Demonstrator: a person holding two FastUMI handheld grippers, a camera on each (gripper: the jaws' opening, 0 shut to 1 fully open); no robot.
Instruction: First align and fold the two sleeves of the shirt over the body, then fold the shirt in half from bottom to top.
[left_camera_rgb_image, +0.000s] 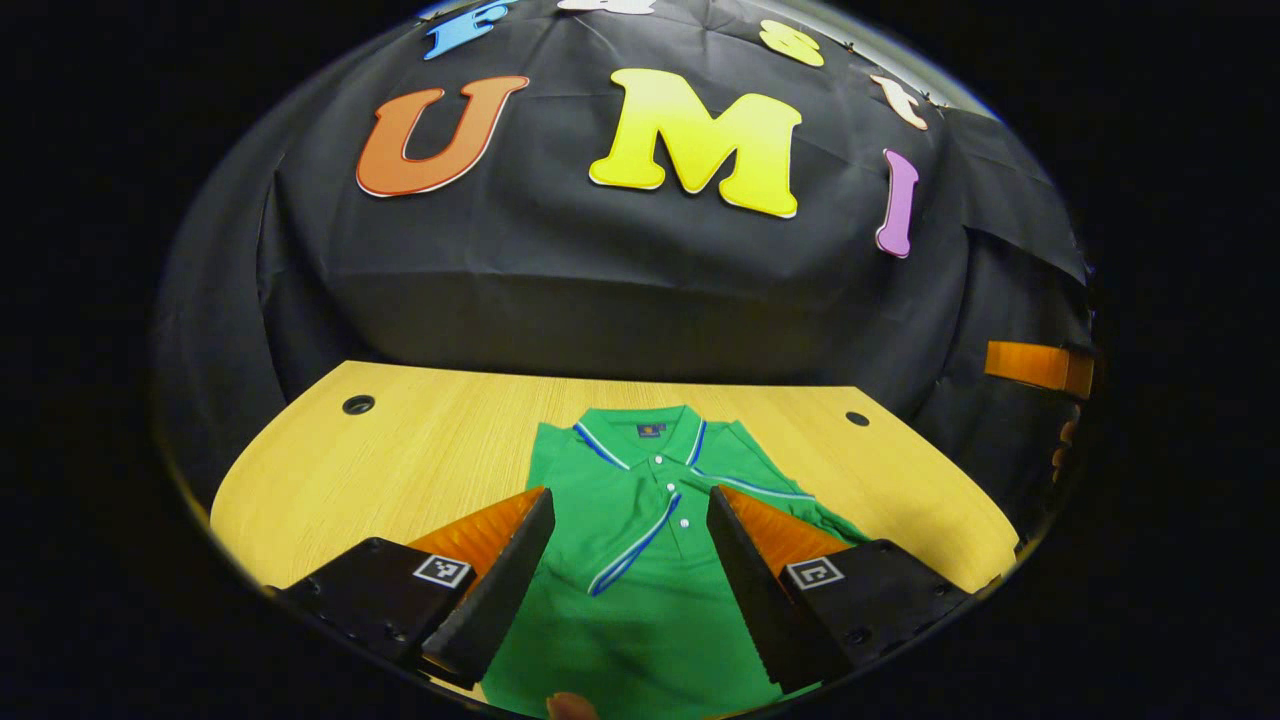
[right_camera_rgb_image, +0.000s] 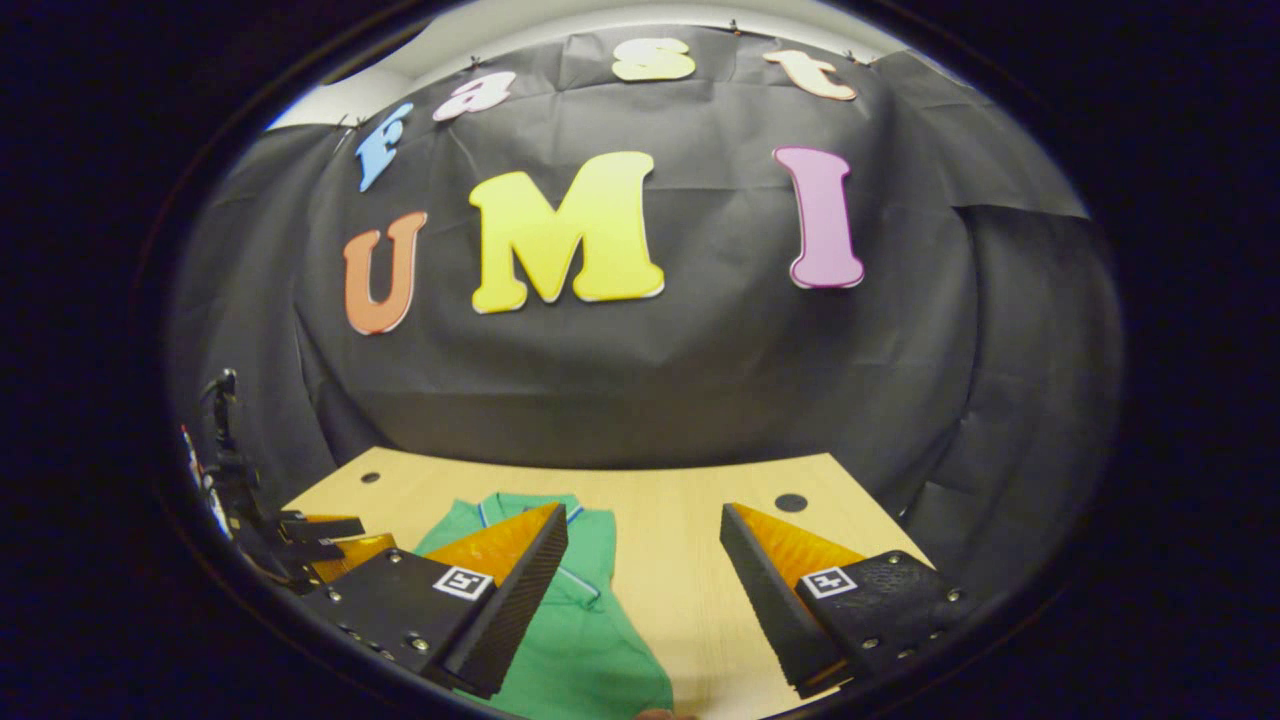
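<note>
1. The counter (left_camera_rgb_image: 420, 440) carries the work. Its pale wood surface gives me a flat bed for folding, which I judge is why the garment is spread on it and not held up.
2. The shirt (left_camera_rgb_image: 640, 560) lies face up on the counter, collar (left_camera_rgb_image: 645, 440) toward the booth wall and hem toward me. This orientation suits the final bottom-to-top fold. In the left gripper view the body looks narrow, with cloth lying over its right side, so I judge the sleeves are probably already folded in, though I cannot confirm it for both.
3. The left gripper (left_camera_rgb_image: 630, 555) hangs over the shirt's chest, centred on the placket (left_camera_rgb_image: 650, 530). Its fingers are spread wide, hold nothing, and I see no contact with the cloth.
4. The right gripper (right_camera_rgb_image: 642, 585) sits off the shirt's (right_camera_rgb_image: 580, 640) right edge: one finger overlaps the green cloth in the right gripper view and the other sits over bare counter (right_camera_rgb_image: 680, 520). The fingers are wide apart and empty. I judge both grippers are staged near the hem side for the next grasp.
</note>
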